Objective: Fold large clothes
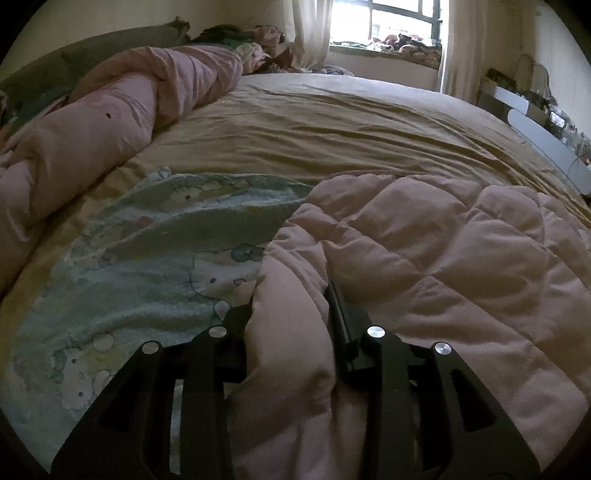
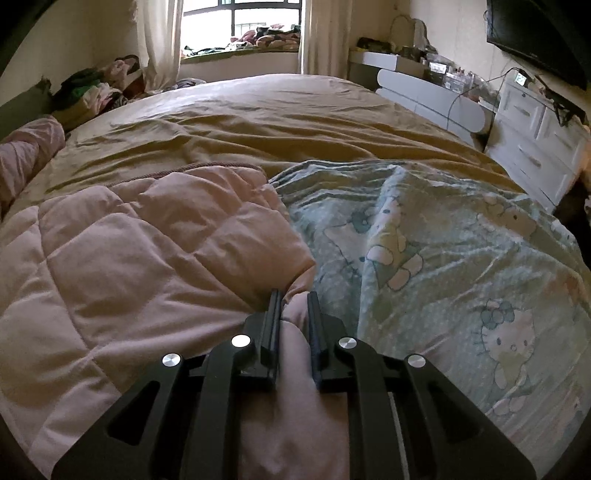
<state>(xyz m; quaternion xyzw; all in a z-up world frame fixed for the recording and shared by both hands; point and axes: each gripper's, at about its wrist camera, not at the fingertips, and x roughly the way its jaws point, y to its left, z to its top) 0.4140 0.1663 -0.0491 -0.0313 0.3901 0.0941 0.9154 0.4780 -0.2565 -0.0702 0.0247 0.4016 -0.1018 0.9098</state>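
Observation:
A pink quilted comforter lies folded on the bed, over a pale green Hello Kitty blanket. My left gripper is shut on a bunched edge of the comforter at its left side. In the right wrist view the comforter fills the left and the green blanket the right. My right gripper is shut on a fold of the comforter at its right edge. The left gripper's left fingertip is hidden by cloth.
The bed has a tan sheet. A rolled pink quilt lies along its left side. Piled clothes sit at the far corner. White drawers stand right of the bed, under a wall television. A window is behind.

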